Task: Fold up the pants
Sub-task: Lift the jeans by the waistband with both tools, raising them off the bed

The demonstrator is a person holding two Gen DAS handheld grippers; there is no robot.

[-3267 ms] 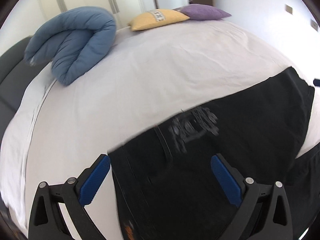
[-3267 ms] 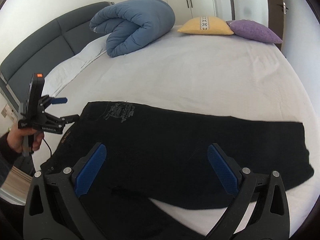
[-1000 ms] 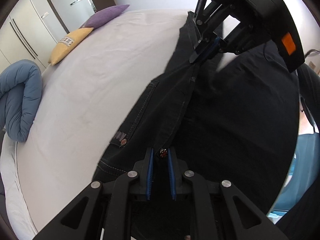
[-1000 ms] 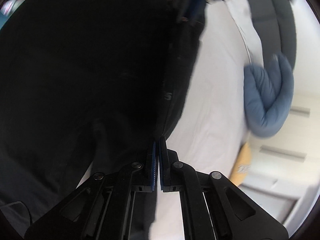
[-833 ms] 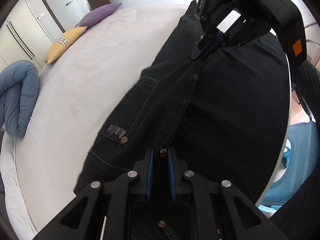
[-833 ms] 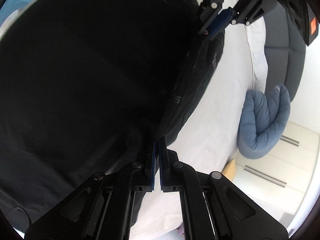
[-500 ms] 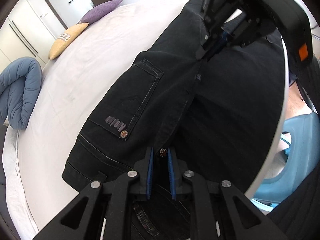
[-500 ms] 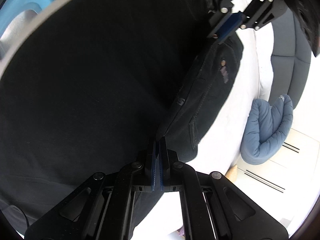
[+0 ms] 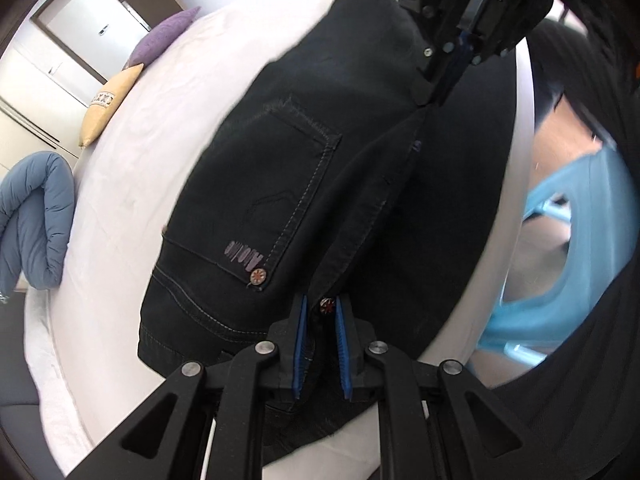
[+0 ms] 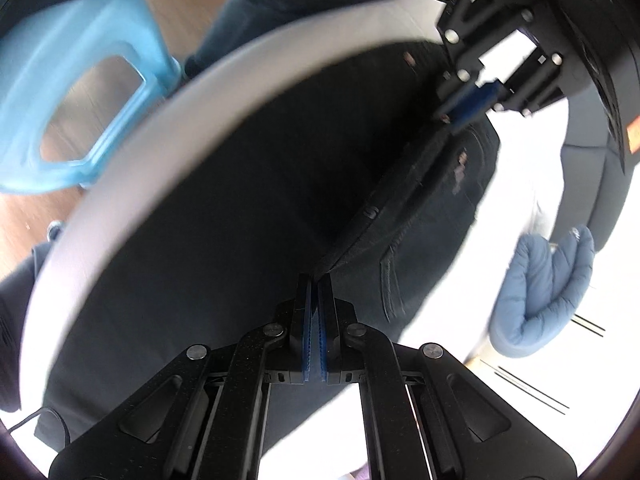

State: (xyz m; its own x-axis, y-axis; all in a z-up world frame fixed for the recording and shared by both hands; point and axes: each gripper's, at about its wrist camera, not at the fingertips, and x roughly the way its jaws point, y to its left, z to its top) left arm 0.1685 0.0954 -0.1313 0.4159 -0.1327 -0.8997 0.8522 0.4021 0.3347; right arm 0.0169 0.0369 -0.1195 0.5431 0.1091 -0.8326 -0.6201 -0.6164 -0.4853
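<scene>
Over the near edge of the white bed [image 9: 132, 152], the black pants [image 9: 280, 168] are held up by their waistband, one gripper at each end of it. From the left wrist cam, the left gripper [image 9: 321, 340] sits at 6 o'clock with its blue pads [image 9: 299, 344] squeezed onto the waistband right next to a coppery button [image 9: 327, 305]; the gap between the pads is narrow and packed with denim. The back pocket [image 9: 280, 184] with its stitching and a second rivet faces the camera, just toward 10 o'clock from the pads.

The right gripper [image 9: 448, 68] shows up at 1 o'clock in that same view, pinching the far end of the waistband. Its own cam has the right gripper [image 10: 314, 328] at 6 o'clock, pads pressed nearly together on the fabric edge, and the left gripper [image 10: 468, 108] up at 1 o'clock.

Other stuff: a rolled blue duvet [image 9: 32, 216] at 9 o'clock, a yellow cushion [image 9: 108, 108] and purple cushion [image 9: 164, 34] around 10–11 o'clock, and a light blue plastic stool [image 10: 60, 92] on the floor at 10 o'clock in the right cam.
</scene>
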